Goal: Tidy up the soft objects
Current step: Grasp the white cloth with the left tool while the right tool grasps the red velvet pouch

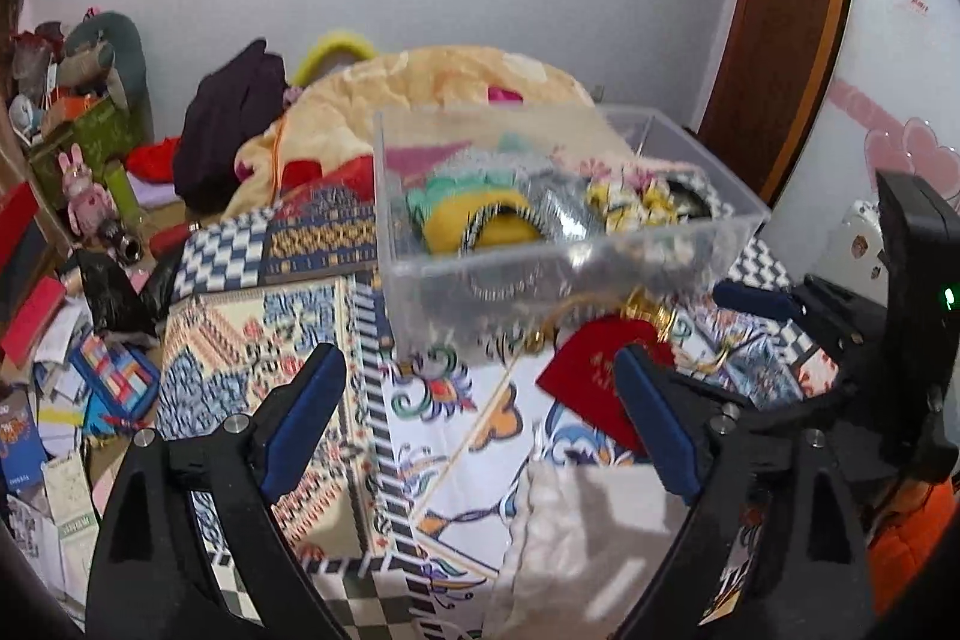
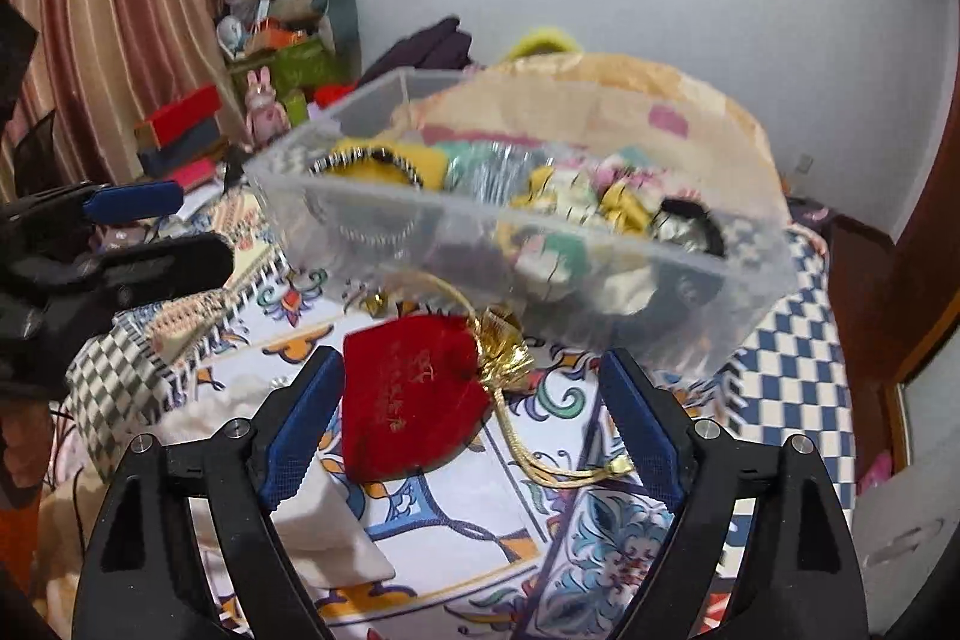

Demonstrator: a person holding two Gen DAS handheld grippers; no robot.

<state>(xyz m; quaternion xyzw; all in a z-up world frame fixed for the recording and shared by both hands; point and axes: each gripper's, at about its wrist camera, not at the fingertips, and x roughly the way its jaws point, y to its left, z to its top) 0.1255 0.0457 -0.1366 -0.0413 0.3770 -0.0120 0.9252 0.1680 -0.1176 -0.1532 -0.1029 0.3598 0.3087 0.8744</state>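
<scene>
A clear plastic bin (image 1: 564, 268) (image 2: 750, 280) holding several soft scrunchies and hair ties stands on the patterned bedspread. A red velvet pouch (image 2: 414, 400) (image 1: 594, 376) with a gold drawstring lies in front of it. A white cloth pouch (image 1: 576, 538) (image 2: 324, 526) lies nearer. My right gripper (image 2: 471, 421) is open with the red pouch between its fingers. My left gripper (image 1: 480, 415) is open and empty, over the bedspread just above the white pouch.
A beige blanket (image 1: 432, 82) is heaped behind the bin. Boxes, a pink rabbit toy (image 1: 84, 196) and clutter crowd the left. A wooden door (image 1: 780, 10) is at right. The right gripper shows at the right edge of the left wrist view (image 1: 840, 316).
</scene>
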